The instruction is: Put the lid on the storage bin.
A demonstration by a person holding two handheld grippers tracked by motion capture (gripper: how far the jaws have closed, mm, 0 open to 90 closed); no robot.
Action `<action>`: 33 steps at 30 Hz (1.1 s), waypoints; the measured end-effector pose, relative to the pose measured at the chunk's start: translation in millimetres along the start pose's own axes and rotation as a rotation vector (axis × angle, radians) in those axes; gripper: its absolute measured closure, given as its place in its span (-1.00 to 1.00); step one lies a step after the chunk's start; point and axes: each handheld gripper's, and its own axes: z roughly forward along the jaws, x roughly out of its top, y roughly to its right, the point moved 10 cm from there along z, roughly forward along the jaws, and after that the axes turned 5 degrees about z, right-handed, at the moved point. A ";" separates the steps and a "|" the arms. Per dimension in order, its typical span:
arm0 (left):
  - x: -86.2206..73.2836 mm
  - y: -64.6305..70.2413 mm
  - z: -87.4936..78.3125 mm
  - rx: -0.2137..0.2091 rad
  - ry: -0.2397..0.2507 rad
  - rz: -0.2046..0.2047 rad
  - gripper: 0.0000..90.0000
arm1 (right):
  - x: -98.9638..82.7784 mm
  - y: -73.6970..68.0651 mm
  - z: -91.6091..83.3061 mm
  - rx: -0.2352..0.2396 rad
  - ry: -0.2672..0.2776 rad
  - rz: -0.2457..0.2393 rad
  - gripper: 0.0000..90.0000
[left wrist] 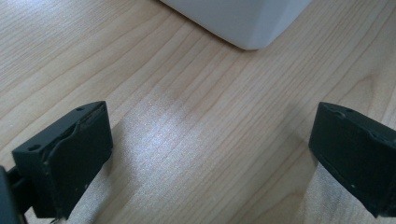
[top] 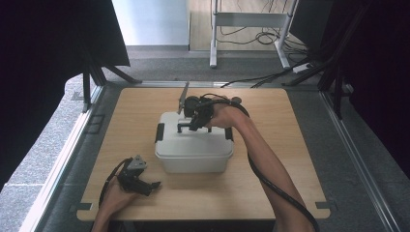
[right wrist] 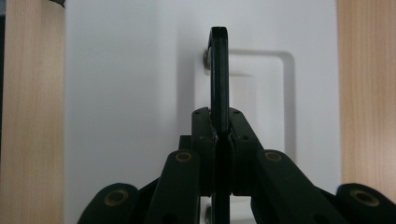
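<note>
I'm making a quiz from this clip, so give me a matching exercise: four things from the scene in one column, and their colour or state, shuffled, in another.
Column one:
1. left tongs
2. right tongs
3. box
4. table

Column two:
A. pale wood
B. white, lid on
C. open, over bare table
D. shut on the black handle of the lid

Pairs: 1-C, 2-D, 3-B, 4-A
</note>
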 end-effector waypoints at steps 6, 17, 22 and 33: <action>0.0 0.1 0.0 0.000 0.000 0.000 -1.00 | 1.8 -3.4 2.1 0.004 0.023 0.004 0.84; 0.1 0.3 0.0 0.001 0.000 -0.001 -1.00 | -0.4 -6.5 -10.9 0.001 0.120 0.062 0.11; 0.1 0.3 0.0 0.001 0.000 -0.002 -1.00 | -3.0 -2.7 -24.3 -0.039 0.175 0.102 -0.22; 0.1 0.2 0.0 0.003 0.000 -0.002 -1.00 | -36.9 4.9 -45.5 -0.129 0.227 0.238 -0.67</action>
